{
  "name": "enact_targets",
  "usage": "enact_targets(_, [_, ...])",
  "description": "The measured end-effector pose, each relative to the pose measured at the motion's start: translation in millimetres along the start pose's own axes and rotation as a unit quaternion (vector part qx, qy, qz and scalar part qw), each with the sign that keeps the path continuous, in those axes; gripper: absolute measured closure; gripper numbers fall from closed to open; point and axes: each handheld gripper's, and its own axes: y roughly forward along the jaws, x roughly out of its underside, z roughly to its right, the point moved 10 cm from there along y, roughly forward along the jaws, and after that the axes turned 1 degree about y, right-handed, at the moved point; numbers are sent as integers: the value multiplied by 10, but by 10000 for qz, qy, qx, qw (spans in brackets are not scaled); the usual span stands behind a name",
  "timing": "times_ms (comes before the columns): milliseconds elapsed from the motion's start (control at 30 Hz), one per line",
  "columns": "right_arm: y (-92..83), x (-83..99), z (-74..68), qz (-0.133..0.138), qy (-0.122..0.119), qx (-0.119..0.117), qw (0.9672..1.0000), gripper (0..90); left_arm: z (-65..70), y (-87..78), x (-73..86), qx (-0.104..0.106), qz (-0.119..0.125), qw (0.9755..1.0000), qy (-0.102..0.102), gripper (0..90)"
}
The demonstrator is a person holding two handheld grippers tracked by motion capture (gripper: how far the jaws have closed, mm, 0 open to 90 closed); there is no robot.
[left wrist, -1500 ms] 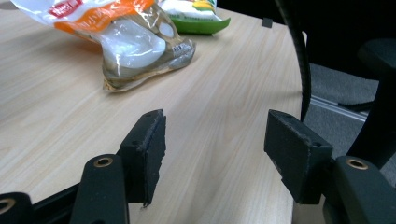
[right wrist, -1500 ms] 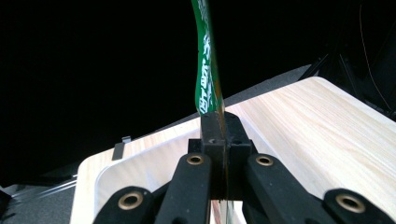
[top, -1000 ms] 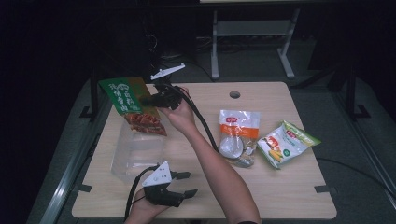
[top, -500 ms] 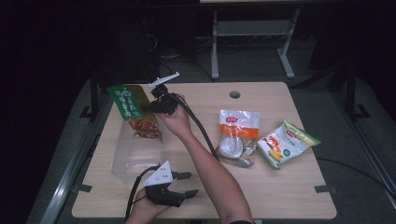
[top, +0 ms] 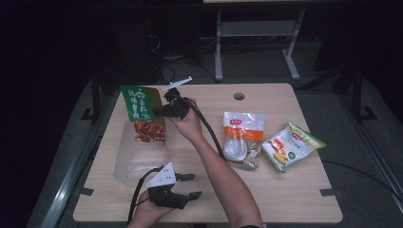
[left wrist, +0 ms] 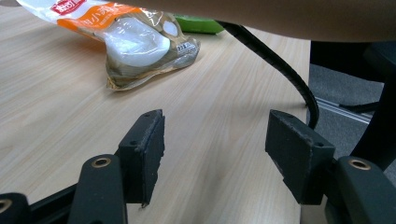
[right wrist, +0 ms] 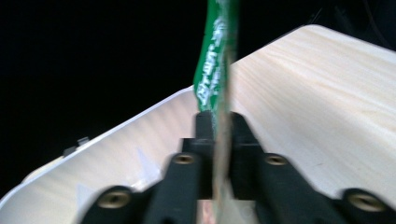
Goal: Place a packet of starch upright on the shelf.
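One green pouch (top: 140, 114) at upper left of the high view, held upright at its right-hand edge by the right gripper (top: 159, 112). Long axis running top to bottom of the frame, lower end dipping into the clear bin (top: 135, 164) directly beneath. Seen edge-on in the right gripper view, a thin green strip (right wrist: 212, 70) rising straight out from between the two black pads (right wrist: 205, 126). Jaws just eased apart a little, with the pouch between them; impossible to tell whether the pads are gripping or merely flanking it. Judged a release in progress, with everything turning on that line-up of pouch above and bin mouth below, so that a drop lands inside the bin's walls rather than on the table (top: 285, 199).

Lower centre of the high view: left gripper (top: 192, 185) resting low near the front edge of the table, jaws wide apart and holding nothing, bare wood between them in its own view (left wrist: 215, 140). Nearer to the bin's front corner than to the pouch.

Right of centre, well apart from the bin: a white-and-orange pack (top: 242, 137) and a green-and-yellow pack (top: 290, 147), lying flat, likely next in line.
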Motion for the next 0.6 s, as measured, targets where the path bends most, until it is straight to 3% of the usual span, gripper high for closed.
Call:
enact_targets(233, [-142, 43, 7, -151, 35, -1, 9999, 603, 12, 11, 9, -9, -35, 10000, 32, 360])
enact_targets(600, [-525, 225, 45, -11, 245, -123, 9996, 579, -6, -5, 1, -18, -27, 10000, 11, 339])
